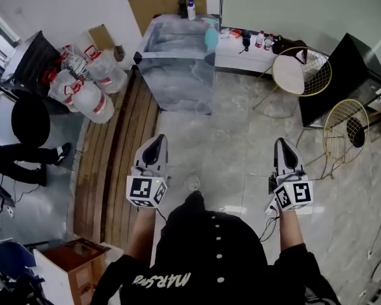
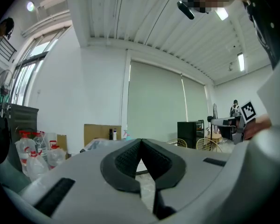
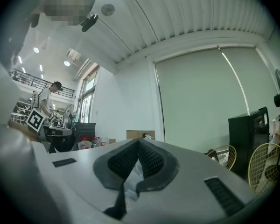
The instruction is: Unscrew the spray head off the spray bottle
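Not yet begun: holds left gripper (image 1: 157, 140) and right gripper (image 1: 283, 143) pinched closed on nothing, well apart from the teal spray bottle (image 1: 211, 37) on the wrapped table (image 1: 178, 84) — calls for stepping closer, then opening the 2 grippers.

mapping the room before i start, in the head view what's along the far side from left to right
water jugs → plastic-covered table → low white shelf with small bottles → round wire chair → black cabinet
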### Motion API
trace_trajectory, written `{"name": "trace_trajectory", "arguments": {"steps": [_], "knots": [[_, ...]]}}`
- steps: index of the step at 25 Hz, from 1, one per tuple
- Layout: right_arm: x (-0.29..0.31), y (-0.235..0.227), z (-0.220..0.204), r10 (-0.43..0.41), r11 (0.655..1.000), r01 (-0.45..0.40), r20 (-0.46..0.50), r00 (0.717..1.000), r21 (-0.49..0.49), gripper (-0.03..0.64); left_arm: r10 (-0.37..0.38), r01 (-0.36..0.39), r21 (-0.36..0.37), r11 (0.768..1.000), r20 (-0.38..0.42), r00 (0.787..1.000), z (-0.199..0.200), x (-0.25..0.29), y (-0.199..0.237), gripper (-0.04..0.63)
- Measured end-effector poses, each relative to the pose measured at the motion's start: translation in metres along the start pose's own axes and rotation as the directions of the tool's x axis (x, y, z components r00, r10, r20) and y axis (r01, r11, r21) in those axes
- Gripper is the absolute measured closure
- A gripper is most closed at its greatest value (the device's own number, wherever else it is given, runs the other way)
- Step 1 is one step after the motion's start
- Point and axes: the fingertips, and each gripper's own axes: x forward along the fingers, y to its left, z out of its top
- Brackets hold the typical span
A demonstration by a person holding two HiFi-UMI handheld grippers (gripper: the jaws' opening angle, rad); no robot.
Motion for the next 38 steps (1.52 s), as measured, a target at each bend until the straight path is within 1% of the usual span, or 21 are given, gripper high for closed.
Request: {"name": "trace_trajectory", "arguments": {"steps": [5,9,18,24,27,34,38], "knots": [[0.043,-0.013,0.006,-0.010,1.000,0.010,-0.005,1.000,-0.013,0.606,-0.016,0.016,-0.012,1.000,0.005,1.000,0.008,0.045,0.024,0.569],[0.079,-0.018,0.008,-0.017,1.000,0.017,-0.008,1.000,-0.013,0.606,-0.033,0.033,0.000,0.999,0.008,0.999,0.013,0.076,0.044,0.569],[0.173,-0.012,0.007,-0.030,0.999,0.029,-0.020,0.999,-0.035,0.606,-0.055,0.055,0.004,0.998,0.019,0.998,0.019,0.138,0.111,0.569],[0.238,-0.003,-0.003,-0.025,0.999,0.024,-0.018,1.000,-0.040,0.606,-0.072,0.072,0.017,0.997,0.008,0.997,0.014,0.173,0.159,0.569],[0.252,-0.005,-0.008,-0.033,0.999,0.032,-0.031,0.999,-0.034,0.606,-0.084,0.084,0.020,0.996,-0.008,0.996,0.007,0.187,0.166,0.569],[0.275,-0.019,-0.024,-0.044,0.999,0.042,-0.059,0.997,-0.032,0.606,-0.092,0.092,-0.001,0.996,-0.046,0.995,-0.010,0.216,0.173,0.569],[0.305,-0.033,-0.031,-0.031,0.999,0.030,-0.052,0.998,-0.030,0.606,-0.089,0.090,0.004,0.996,-0.049,0.995,-0.014,0.243,0.182,0.569]]}}
